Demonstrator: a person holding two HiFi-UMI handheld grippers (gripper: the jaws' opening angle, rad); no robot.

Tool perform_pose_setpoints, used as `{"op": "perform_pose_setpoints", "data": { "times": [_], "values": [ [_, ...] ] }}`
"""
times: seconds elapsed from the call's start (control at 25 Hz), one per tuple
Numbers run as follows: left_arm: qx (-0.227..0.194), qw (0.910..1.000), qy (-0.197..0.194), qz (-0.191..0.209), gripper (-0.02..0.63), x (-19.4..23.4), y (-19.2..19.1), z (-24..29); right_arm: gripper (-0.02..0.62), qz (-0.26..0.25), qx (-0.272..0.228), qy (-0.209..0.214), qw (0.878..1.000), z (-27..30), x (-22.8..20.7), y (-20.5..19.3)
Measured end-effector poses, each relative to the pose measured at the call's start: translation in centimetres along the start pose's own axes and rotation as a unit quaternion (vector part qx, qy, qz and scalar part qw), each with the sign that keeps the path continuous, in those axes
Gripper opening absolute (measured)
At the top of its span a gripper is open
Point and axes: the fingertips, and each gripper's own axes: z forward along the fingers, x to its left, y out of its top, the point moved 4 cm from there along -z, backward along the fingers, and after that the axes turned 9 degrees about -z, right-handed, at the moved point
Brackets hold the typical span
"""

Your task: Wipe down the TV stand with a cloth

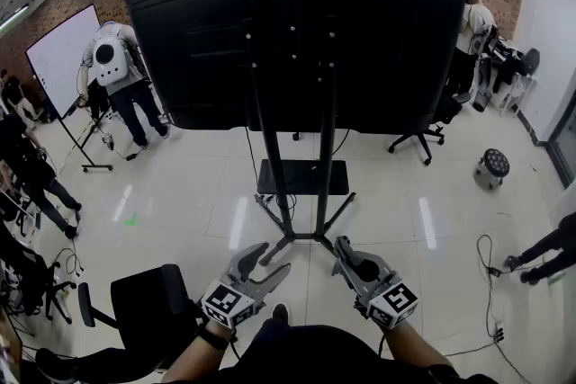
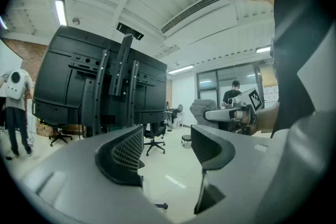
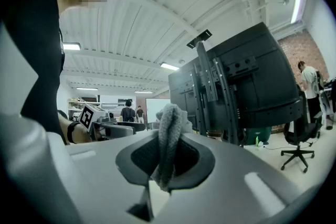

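Right now my left gripper (image 2: 167, 150) is held low over the glossy white tiled floor (image 1: 405, 193), its two jaws standing apart with nothing between them. My right gripper (image 3: 166, 157) is beside it, to the right, and its jaws are clamped on a fleecy grey cloth (image 3: 169, 128) that sticks out past the pads in a bunched fold. The black metal TV stand with two upright posts (image 1: 270, 148) rises straight ahead of me, and its splayed base feet lie on the floor just beyond both grippers, touched by neither. A large black flat screen (image 1: 387, 31) is mounted on the posts, with its back panel facing me. A black office chair (image 1: 144, 301) sits near my left side. At the far left, a person in a white top (image 1: 121, 76) stands by a whiteboard (image 1: 63, 58).
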Motion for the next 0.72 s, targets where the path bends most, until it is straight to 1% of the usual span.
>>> {"op": "perform_pose_setpoints", "data": {
  "times": [0.12,0.28,0.4,0.56,0.72],
  "values": [
    [0.005,1.0,0.005,-0.003,0.307,2.2,0.6,0.8,0.025,0.005,-0.005,-0.007,1.0,1.9,-1.2,0.0],
    [-0.005,1.0,-0.005,-0.001,0.307,5.4,1.3,2.2,0.025,-0.001,-0.006,-0.016,1.0,4.6,-3.0,-0.1],
    [-0.003,0.9999,-0.014,-0.003,0.307,7.9,2.2,3.7,0.025,-0.004,-0.007,-0.025,1.0,6.8,-4.2,0.2],
    [-0.017,0.9992,-0.035,0.007,0.307,11.4,4.6,6.0,0.025,-0.012,-0.007,-0.034,0.999,10.3,-6.3,1.1],
    [-0.018,0.9983,-0.054,0.011,0.307,15.7,6.4,8.1,0.025,-0.009,-0.032,-0.052,0.998,14.9,-8.6,2.7]
  ]
}}
